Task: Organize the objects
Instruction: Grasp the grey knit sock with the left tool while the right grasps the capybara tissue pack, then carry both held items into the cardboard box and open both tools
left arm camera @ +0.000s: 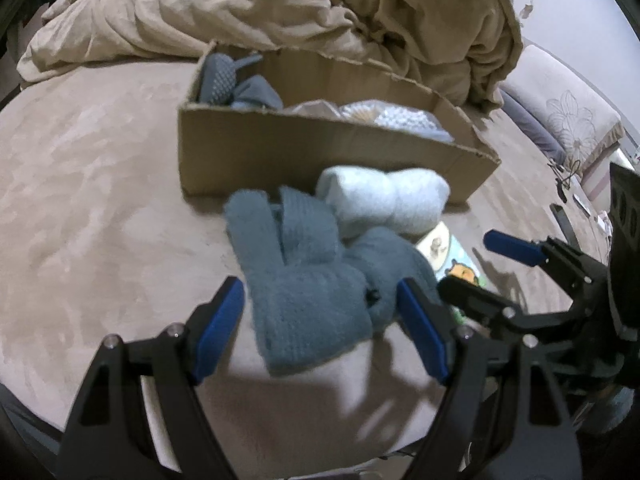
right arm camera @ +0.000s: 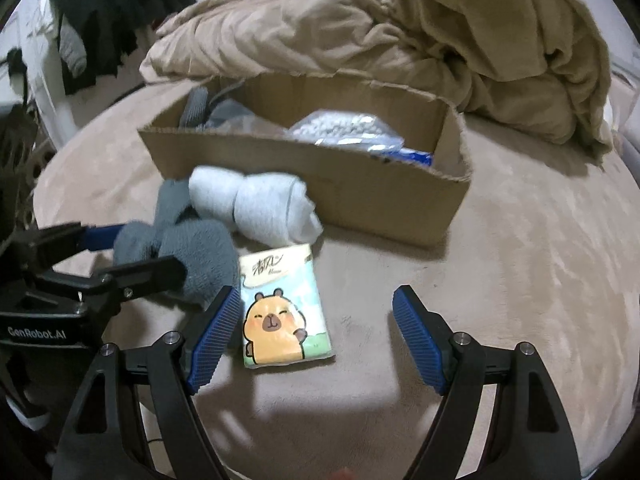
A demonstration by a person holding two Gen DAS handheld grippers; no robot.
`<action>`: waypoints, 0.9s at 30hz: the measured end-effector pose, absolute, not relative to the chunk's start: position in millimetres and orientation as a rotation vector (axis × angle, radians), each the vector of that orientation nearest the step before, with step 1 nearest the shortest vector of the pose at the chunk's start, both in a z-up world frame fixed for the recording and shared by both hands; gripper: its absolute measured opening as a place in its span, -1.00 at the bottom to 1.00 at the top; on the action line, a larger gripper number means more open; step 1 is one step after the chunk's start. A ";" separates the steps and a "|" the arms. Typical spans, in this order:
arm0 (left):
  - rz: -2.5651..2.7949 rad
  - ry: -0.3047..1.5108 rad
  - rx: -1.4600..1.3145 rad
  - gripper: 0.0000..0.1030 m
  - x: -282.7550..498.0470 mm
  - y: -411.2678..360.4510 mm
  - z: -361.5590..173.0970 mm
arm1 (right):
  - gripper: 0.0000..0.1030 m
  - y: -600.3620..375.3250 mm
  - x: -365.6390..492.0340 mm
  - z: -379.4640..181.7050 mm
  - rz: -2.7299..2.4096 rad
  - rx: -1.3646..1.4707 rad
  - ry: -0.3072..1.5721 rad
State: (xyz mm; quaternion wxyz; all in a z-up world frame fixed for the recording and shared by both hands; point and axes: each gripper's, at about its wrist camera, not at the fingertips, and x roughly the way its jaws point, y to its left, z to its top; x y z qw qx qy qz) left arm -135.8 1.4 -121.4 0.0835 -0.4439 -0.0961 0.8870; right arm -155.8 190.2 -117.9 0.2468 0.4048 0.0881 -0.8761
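A grey-blue knit glove point(left arm camera: 304, 280) lies on the beige bed cover in front of an open cardboard box point(left arm camera: 280, 160). My left gripper point(left arm camera: 320, 328) is open, its blue pads on either side of the glove's cuff. A rolled pale sock point(left arm camera: 384, 200) lies between glove and box. A tissue pack with a cartoon capybara point(right arm camera: 280, 308) lies in the right wrist view, between the open fingers of my right gripper point(right arm camera: 312, 336), close to the left pad. The glove point(right arm camera: 192, 256), sock point(right arm camera: 256, 204) and box point(right arm camera: 360, 196) also show there.
The box holds grey gloves point(left arm camera: 228, 80) at its left end and plastic-wrapped packets point(right arm camera: 344, 128) to the right. A crumpled tan blanket point(left arm camera: 280, 4) is heaped behind the box. Dark clothes point(right arm camera: 112, 12) hang at the far left.
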 end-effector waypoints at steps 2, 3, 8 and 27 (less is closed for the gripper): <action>2.636 -0.309 -1.319 0.56 -136.1 -0.9 -125.6 | 0.53 188.5 -156.8 -122.9 -2.378 1.116 0.242; 2.634 -0.313 -1.313 0.56 -135.4 -1.0 -126.7 | 0.53 188.4 -157.7 -123.8 -2.372 1.120 0.237; 2.610 -0.313 -1.279 0.42 -132.3 -2.2 -126.3 | 0.43 184.3 -157.2 -126.2 -2.343 1.123 0.248; 2.622 -0.302 -1.161 -0.13 -111.6 -3.9 -97.4 | -0.05 214.3 -153.9 -122.0 -2.346 1.170 0.145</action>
